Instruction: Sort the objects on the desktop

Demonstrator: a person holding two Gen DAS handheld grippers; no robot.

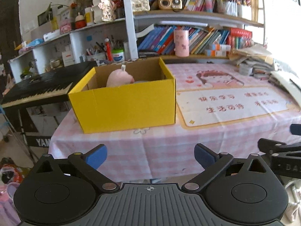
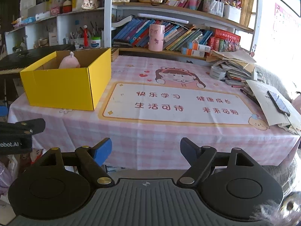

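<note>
A yellow cardboard box [image 1: 124, 105] stands open on the left part of the table; it also shows in the right wrist view [image 2: 62, 88]. A pink plush toy [image 1: 119, 78] sits inside it, also seen from the right wrist [image 2: 70, 62]. My left gripper [image 1: 150, 156] is open and empty, held off the table's front edge before the box. My right gripper [image 2: 145, 150] is open and empty, off the front edge further right. Each gripper shows at the edge of the other's view.
A pink checked tablecloth [image 2: 169, 137] with a cartoon desk mat [image 2: 178, 103] covers the table. A messy pile of papers and books [image 2: 240, 66], a tape roll [image 2: 217, 72] and a phone [image 2: 278, 102] lie at the right. Bookshelves stand behind; a keyboard piano [image 1: 43, 88] stands left.
</note>
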